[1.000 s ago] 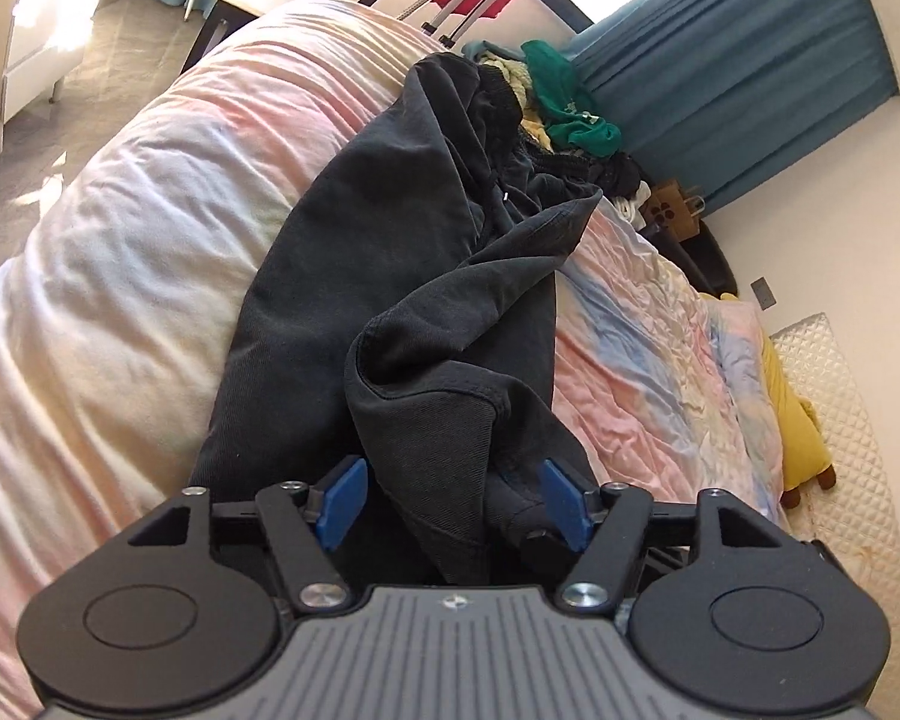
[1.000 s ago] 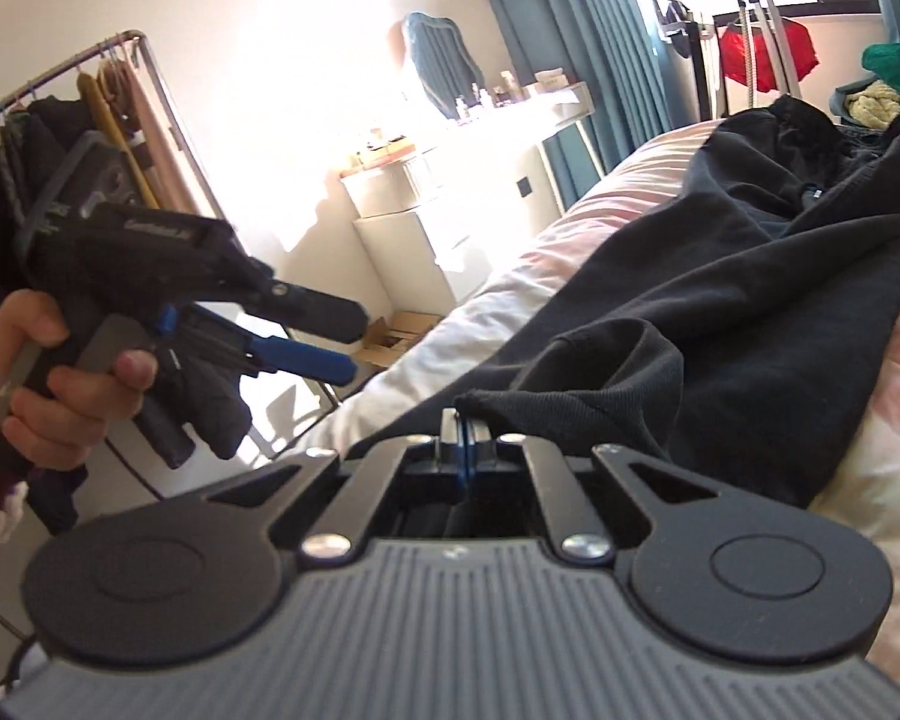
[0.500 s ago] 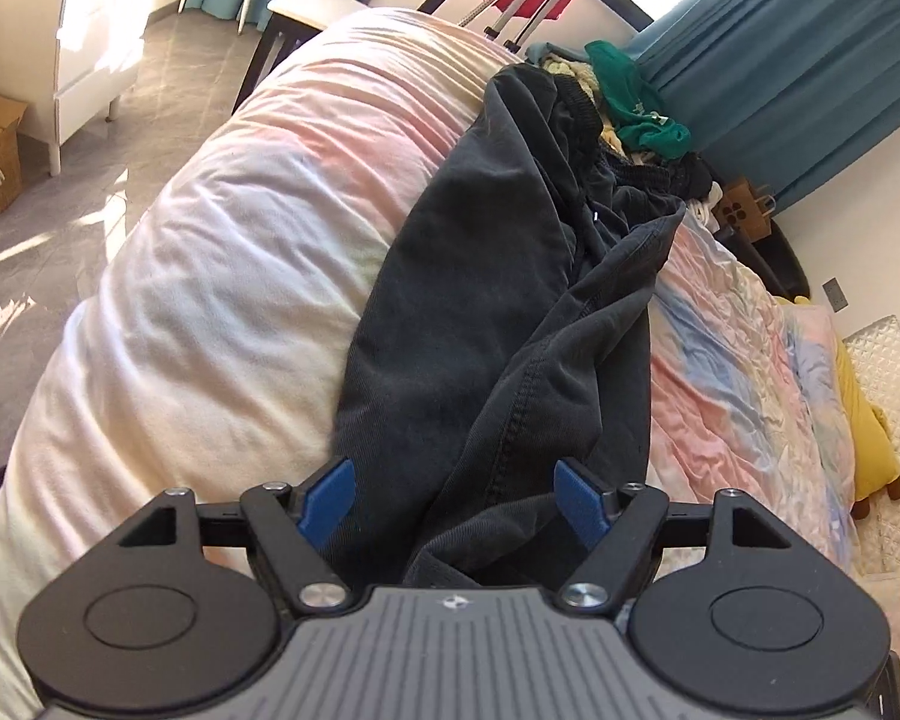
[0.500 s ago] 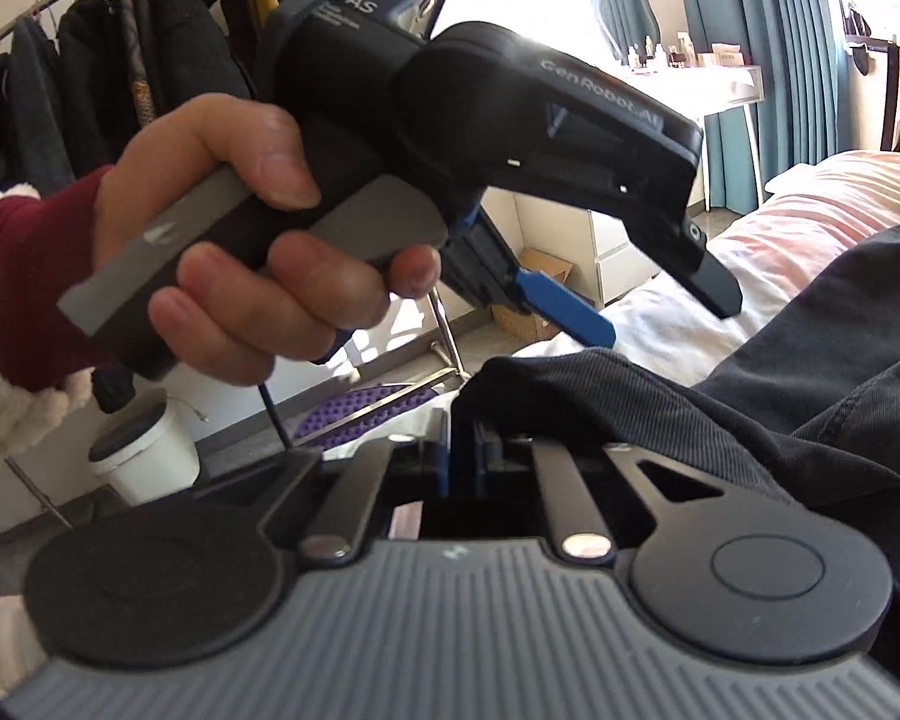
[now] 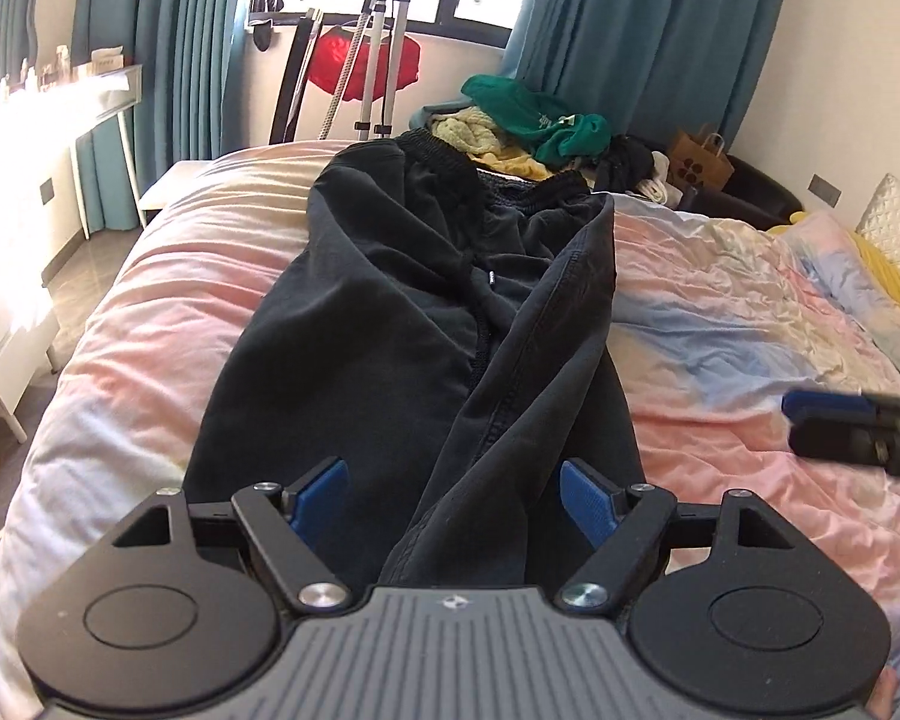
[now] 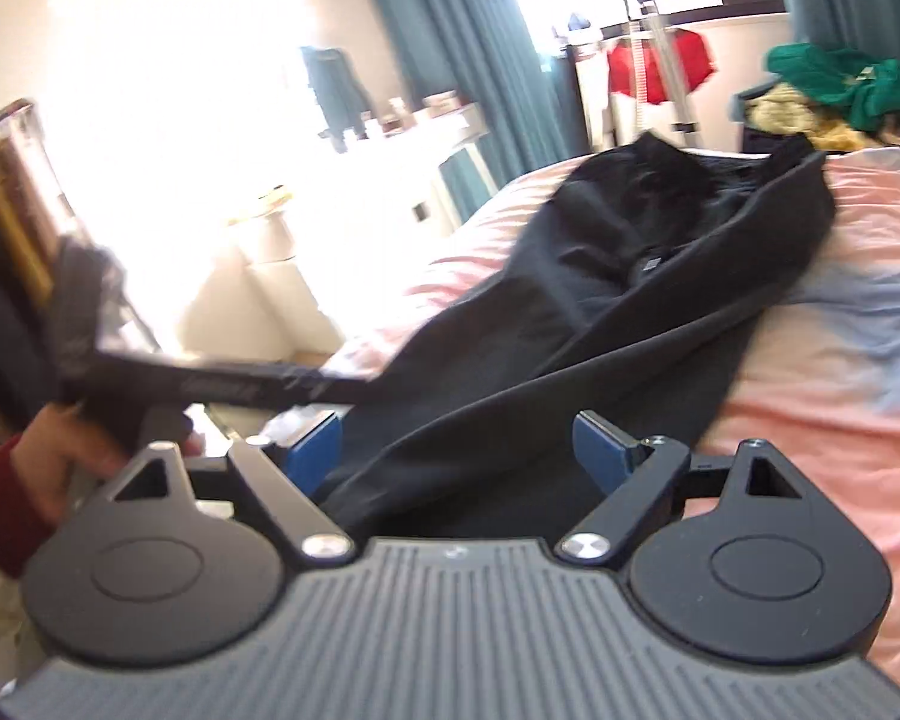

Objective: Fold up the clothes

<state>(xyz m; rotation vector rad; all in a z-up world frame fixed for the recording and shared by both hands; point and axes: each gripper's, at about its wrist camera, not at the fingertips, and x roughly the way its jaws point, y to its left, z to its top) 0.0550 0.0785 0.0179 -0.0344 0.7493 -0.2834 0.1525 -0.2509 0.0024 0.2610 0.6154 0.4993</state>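
Trousers (image 5: 426, 324) lie lengthwise on the bed (image 5: 720, 312), legs folded together. Left gripper (image 5: 453, 495) hovers level over their near end, fingers apart and empty. Right gripper (image 6: 459, 450) does likewise, fingers spread. Left hand (image 6: 48, 468) grips its handle.
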